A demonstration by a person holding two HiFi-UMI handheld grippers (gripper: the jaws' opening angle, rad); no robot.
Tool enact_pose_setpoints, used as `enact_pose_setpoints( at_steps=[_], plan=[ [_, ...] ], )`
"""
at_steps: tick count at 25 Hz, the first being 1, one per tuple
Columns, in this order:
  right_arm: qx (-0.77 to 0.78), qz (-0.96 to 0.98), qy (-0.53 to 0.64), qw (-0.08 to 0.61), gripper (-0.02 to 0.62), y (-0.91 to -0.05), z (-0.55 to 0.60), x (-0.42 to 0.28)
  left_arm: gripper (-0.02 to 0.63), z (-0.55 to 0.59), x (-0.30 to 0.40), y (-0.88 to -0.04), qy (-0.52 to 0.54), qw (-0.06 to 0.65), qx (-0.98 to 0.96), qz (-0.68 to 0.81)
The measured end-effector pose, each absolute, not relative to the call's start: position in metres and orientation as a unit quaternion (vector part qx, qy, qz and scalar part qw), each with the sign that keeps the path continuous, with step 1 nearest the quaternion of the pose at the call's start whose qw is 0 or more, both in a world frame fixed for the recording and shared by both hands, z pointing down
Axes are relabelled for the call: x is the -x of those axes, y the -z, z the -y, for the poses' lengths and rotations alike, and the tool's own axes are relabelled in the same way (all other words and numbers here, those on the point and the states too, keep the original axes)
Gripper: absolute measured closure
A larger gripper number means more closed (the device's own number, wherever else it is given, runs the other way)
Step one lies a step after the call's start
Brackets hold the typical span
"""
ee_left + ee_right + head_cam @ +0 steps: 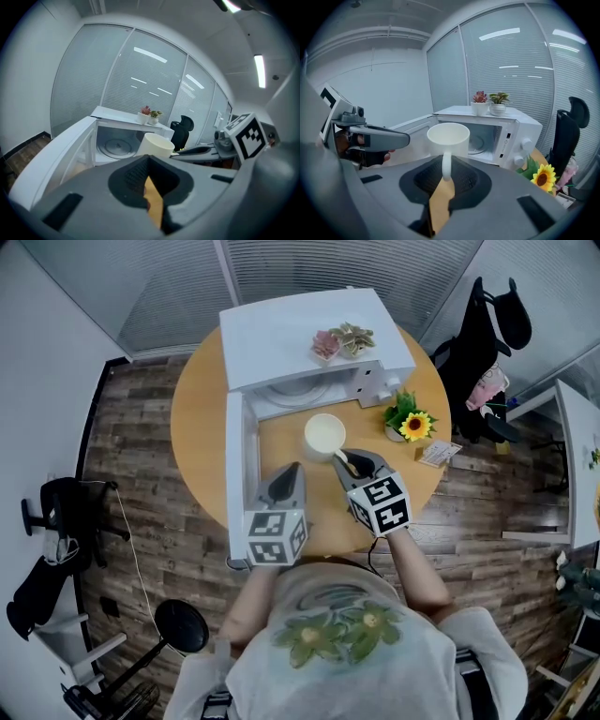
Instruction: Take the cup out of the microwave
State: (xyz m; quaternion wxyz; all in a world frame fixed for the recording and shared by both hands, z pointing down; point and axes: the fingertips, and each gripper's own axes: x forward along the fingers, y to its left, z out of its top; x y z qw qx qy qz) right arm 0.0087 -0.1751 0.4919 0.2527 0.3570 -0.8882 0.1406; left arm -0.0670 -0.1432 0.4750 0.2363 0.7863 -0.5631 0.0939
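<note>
A white cup [324, 435] hangs above the round wooden table [202, 427], in front of the open white microwave [300, 334]. My right gripper [349, 462] is shut on the cup's handle [446, 166], and the cup [448, 138] stands upright just past its jaws. The microwave's cavity shows a bare glass turntable [115, 146]. Its door [239, 474] swings out to the left. My left gripper [291, 470] hovers beside the door, left of the cup [154, 145], with jaws together and nothing between them.
Two small potted plants [342, 340] sit on top of the microwave. A sunflower pot [410, 420] and a small card [439, 453] stand on the table's right side. A black office chair [478, 343] is behind the table at right.
</note>
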Motion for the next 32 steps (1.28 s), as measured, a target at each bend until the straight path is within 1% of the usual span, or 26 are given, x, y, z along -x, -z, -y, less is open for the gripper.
enact_pose_setpoints(
  at_steps=[14,32],
  plan=[
    [-0.358,0.887,-0.136,0.258,0.534,-0.499,0.152,-0.022,0.603,0.127,0.059,-0.477,-0.103,0.231,-0.79,0.558],
    [-0.348,0.873,-0.173,0.295,0.534,-0.553,0.121,-0.036,0.603,0.104,0.049,-0.496,-0.128,0.242,-0.793,0.544]
  ],
)
